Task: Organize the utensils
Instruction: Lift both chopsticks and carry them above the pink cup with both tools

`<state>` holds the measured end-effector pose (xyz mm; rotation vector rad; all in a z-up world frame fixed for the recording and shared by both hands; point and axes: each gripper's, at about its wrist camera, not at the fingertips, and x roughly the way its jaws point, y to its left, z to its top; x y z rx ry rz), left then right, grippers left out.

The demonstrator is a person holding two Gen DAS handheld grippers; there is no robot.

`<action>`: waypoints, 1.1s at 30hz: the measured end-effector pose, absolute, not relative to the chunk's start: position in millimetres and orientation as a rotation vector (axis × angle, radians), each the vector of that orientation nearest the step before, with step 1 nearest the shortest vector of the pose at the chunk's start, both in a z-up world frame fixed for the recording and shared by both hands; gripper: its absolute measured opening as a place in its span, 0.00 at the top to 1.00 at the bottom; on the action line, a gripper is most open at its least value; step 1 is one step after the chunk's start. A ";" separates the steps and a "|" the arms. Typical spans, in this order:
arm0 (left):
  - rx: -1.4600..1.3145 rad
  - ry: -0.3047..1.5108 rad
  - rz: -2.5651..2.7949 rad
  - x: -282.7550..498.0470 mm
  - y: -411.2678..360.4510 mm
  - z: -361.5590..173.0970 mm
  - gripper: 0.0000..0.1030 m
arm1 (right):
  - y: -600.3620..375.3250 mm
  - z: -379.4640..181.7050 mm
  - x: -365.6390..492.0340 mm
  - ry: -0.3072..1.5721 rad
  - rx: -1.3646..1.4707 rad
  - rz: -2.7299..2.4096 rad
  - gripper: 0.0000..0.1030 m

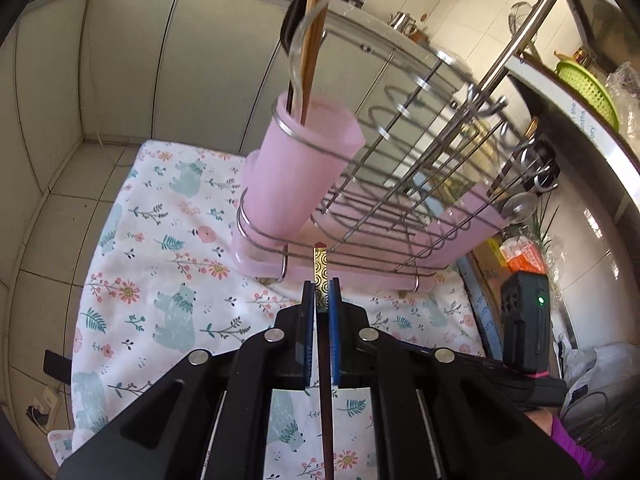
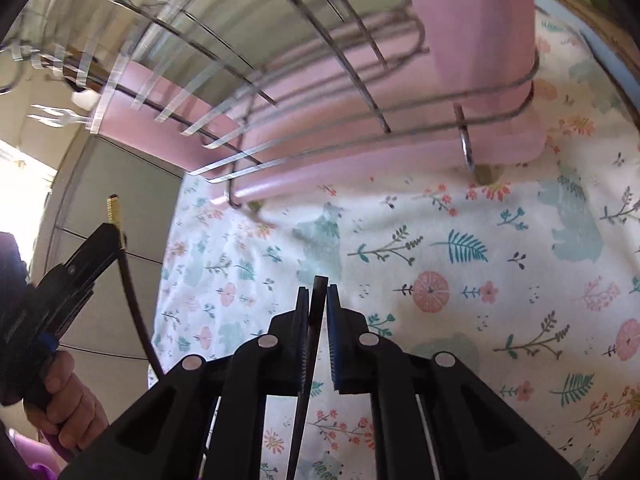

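Observation:
My left gripper (image 1: 320, 292) is shut on a dark chopstick with a gold patterned end (image 1: 319, 264), held above the cloth in front of the wire dish rack (image 1: 400, 200). The rack's pink utensil cup (image 1: 304, 164) holds wooden chopsticks (image 1: 316, 32) and a ladle. My right gripper (image 2: 318, 292) is shut on a dark flat-handled utensil (image 2: 310, 360), low over the floral cloth (image 2: 440, 280) in front of the rack (image 2: 320, 100). The left gripper and its chopstick (image 2: 114, 208) show at the left of the right wrist view.
The rack stands on a pink drip tray (image 1: 360, 268) on the floral cloth (image 1: 160, 260). Cabinet doors (image 1: 120, 60) lie behind. A counter with a green basket (image 1: 588, 88) is at the right. An orange package (image 1: 524, 256) lies by the rack.

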<state>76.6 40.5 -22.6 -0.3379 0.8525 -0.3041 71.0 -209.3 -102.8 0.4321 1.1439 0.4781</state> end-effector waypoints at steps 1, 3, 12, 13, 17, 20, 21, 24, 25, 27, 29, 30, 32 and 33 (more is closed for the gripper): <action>-0.337 0.834 -0.303 74.6 40.4 -18.7 0.94 | -211.1 -95.5 65.0 1.108 0.423 0.481 0.92; -0.334 0.793 -0.300 68.7 41.2 -10.0 0.94 | -215.4 -83.4 55.7 1.047 0.407 0.481 0.92; -0.305 0.627 -0.283 42.6 41.3 20.3 0.95 | -248.9 -34.1 26.1 0.800 0.375 0.456 0.94; -0.309 0.608 -0.286 39.8 41.5 24.0 0.95 | -252.6 -29.8 23.0 0.773 0.379 0.455 0.94; -0.305 0.541 -0.290 30.6 40.8 36.1 0.95 | -265.6 -16.4 13.2 0.695 0.350 0.424 0.94; -0.294 0.510 -0.297 25.1 38.0 41.0 0.95 | -267.8 -9.1 5.8 0.639 0.324 0.407 0.94; -0.286 0.506 -0.299 23.7 36.8 41.8 0.95 | -268.5 -6.1 2.2 0.610 0.316 0.404 0.94; -0.262 0.498 -0.306 21.9 31.8 42.7 0.95 | -268.0 0.1 -8.8 0.512 0.265 0.379 0.94; -0.257 0.498 -0.307 21.8 30.6 42.0 0.95 | -267.1 1.0 -13.3 0.480 0.245 0.370 0.94; -0.250 0.494 -0.311 21.0 28.6 40.7 0.95 | -266.4 0.3 -20.1 0.432 0.205 0.348 0.94; -0.246 0.489 -0.314 19.8 27.6 40.5 0.95 | -265.1 -4.9 -23.9 0.410 0.174 0.339 0.94; -0.245 0.487 -0.319 19.5 27.3 40.3 0.95 | -264.4 -7.4 -23.5 0.414 0.164 0.338 0.94; -0.241 0.483 -0.322 18.9 27.1 40.7 0.95 | -265.0 -14.5 -22.8 0.430 0.164 0.339 0.94; -0.239 0.481 -0.324 18.6 27.3 41.1 0.95 | -265.5 -15.8 -23.3 0.432 0.167 0.338 0.94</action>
